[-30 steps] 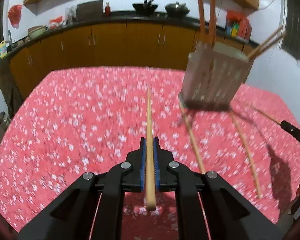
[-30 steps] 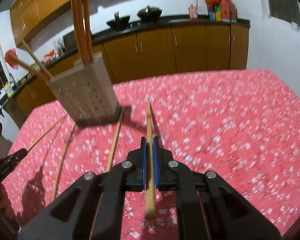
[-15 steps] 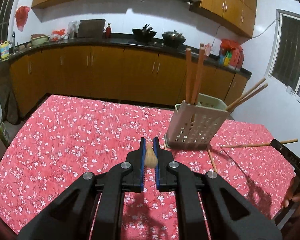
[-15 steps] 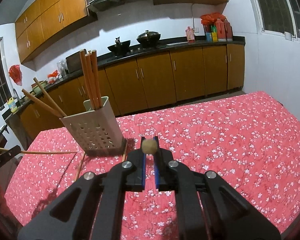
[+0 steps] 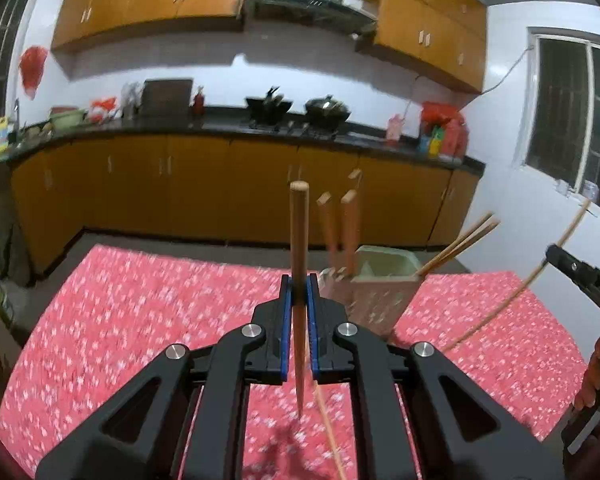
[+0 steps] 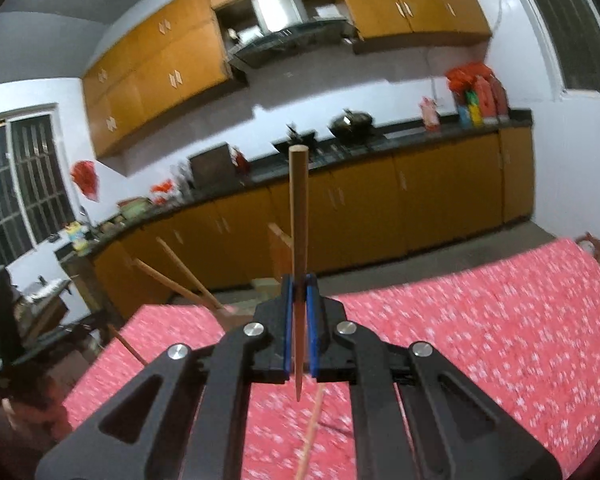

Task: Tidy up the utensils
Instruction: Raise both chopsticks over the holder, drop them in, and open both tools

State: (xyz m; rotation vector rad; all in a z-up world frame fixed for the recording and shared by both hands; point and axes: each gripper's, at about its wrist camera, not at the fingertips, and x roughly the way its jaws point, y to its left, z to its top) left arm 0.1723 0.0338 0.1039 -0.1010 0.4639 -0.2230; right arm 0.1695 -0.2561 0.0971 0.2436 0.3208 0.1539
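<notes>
My left gripper (image 5: 299, 292) is shut on a wooden chopstick (image 5: 299, 232) that stands steeply upward, clear of the red flowered tablecloth (image 5: 140, 320). Just right of it stands a pale perforated utensil holder (image 5: 380, 296) with two upright brown sticks (image 5: 350, 228) and two leaning sticks (image 5: 460, 240). At the right edge my right gripper (image 5: 550, 252) carries a slanted chopstick (image 5: 512, 300). In the right wrist view the right gripper (image 6: 299, 292) is shut on its chopstick (image 6: 299, 220); the holder is mostly hidden behind it, and only its leaning sticks (image 6: 180, 276) show.
A loose chopstick (image 5: 328, 432) lies on the cloth under the left gripper, and one loose chopstick (image 6: 312, 432) shows below the right one. A hand (image 5: 596, 376) grips the right tool. Behind the table run orange cabinets (image 5: 200, 192) and a dark counter with woks (image 5: 296, 106).
Both grippers have risen and tipped upward, lifting their chopsticks off the cloth. The sticks now stand steeply in view, and the holder sits lower in both pictures.
</notes>
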